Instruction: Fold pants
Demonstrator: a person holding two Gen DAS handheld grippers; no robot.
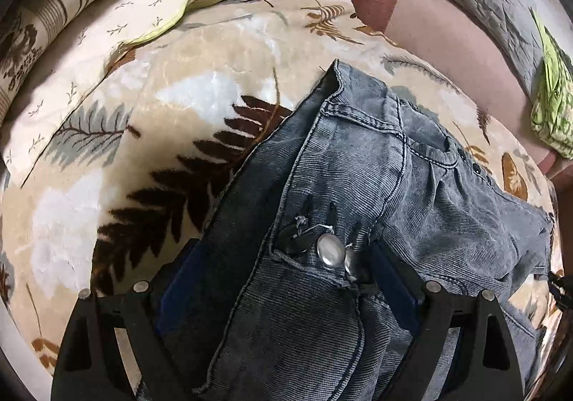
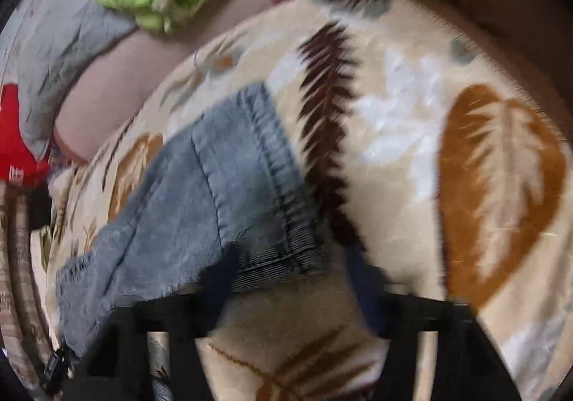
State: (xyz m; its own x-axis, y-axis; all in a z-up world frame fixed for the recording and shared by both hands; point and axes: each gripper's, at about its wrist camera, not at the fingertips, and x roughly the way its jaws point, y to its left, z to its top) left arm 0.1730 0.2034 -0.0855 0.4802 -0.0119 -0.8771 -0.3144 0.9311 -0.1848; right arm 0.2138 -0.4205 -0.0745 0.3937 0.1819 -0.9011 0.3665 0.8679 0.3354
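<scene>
1. The pants (image 1: 358, 186), grey-blue corduroy, lie on a leaf-print blanket (image 1: 161, 114) over a bed, waist end towards the left tool (image 1: 286, 279).
2. That tool straddles the waistband at the metal button (image 1: 329, 251), one finger at 7 o'clock, the other at 5. The jaws stand wide, so the cloth looks unpinched, probably ready for a grip.
3. In the blurred right view the right tool (image 2: 286, 279) is spread apart and empty, with the hem (image 2: 283, 186) at 11 o'clock, perhaps the corner wanted for the fold.
</scene>
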